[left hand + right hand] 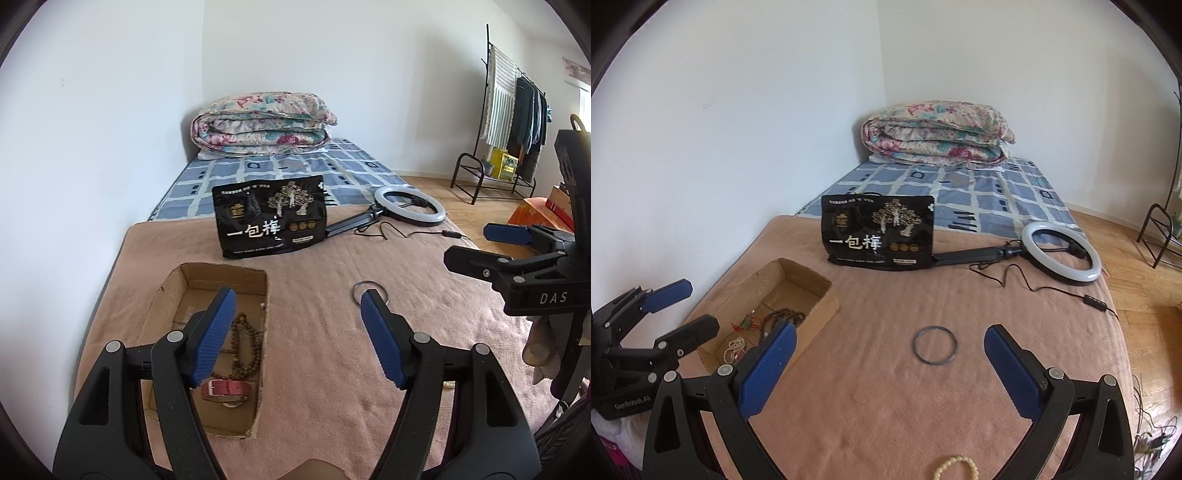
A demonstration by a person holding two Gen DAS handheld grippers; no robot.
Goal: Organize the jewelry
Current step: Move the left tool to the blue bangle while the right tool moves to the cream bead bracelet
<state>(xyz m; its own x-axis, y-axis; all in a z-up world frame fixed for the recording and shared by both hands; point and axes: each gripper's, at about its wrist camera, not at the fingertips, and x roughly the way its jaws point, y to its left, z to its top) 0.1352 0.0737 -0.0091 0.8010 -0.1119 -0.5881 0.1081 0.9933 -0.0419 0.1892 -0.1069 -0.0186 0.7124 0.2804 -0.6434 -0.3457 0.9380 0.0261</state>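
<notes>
cardboard box (827,295) holds brown beads (245,341) and a red strap (227,389). dark ring (934,345) lies on the pink blanket (886,406), between the spread fingers of the right gripper (890,345). left gripper (299,308) is also spread wide, holding nothing.

Black left gripper (298,297), right gripper (890,334): blue ribbed pads, silver rivets.

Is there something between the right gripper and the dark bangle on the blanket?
Nothing visible. The dark bangle lies alone on the pink blanket, straight ahead of the open right gripper. The cardboard box stands off to the left.
</notes>
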